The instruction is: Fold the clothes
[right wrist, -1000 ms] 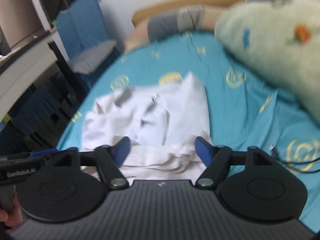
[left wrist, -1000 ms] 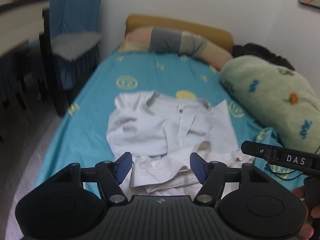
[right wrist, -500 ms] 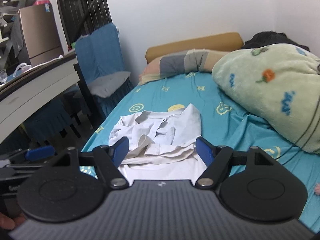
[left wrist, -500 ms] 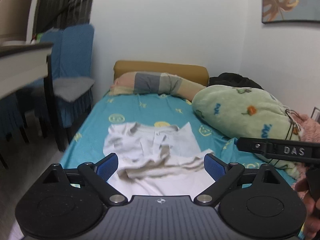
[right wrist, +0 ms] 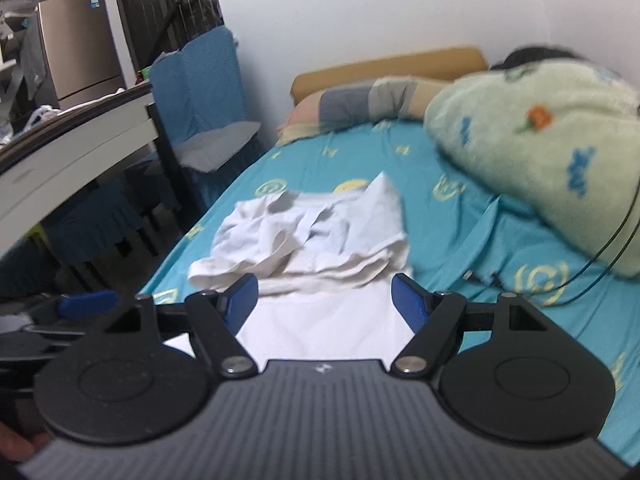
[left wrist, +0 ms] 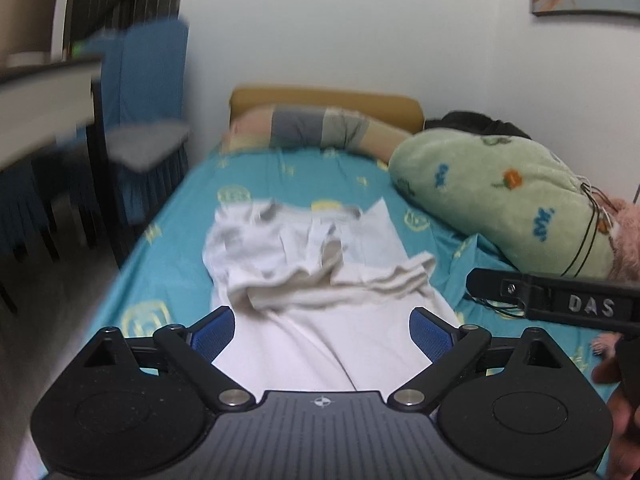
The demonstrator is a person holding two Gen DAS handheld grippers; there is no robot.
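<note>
A white shirt (left wrist: 304, 264) lies rumpled on the teal bed sheet (left wrist: 180, 240), with its near part smooth and its far part bunched into folds. It also shows in the right wrist view (right wrist: 320, 236). My left gripper (left wrist: 322, 332) is open and empty, held above the shirt's near part. My right gripper (right wrist: 324, 300) is open and empty, just short of the bunched folds. The right gripper's body (left wrist: 560, 300) shows at the right in the left wrist view.
A green plush pillow (left wrist: 504, 200) lies along the bed's right side, with a striped pillow (left wrist: 320, 130) at the headboard. A blue chair (right wrist: 204, 112) and a white desk (right wrist: 60, 152) stand left of the bed. A black cable (right wrist: 580, 276) lies on the sheet at the right.
Both grippers have pulled back and risen from the shirt, then tipped down toward it again. The left jaws have opened wider. The shirt's near part now lies spread out smooth.
</note>
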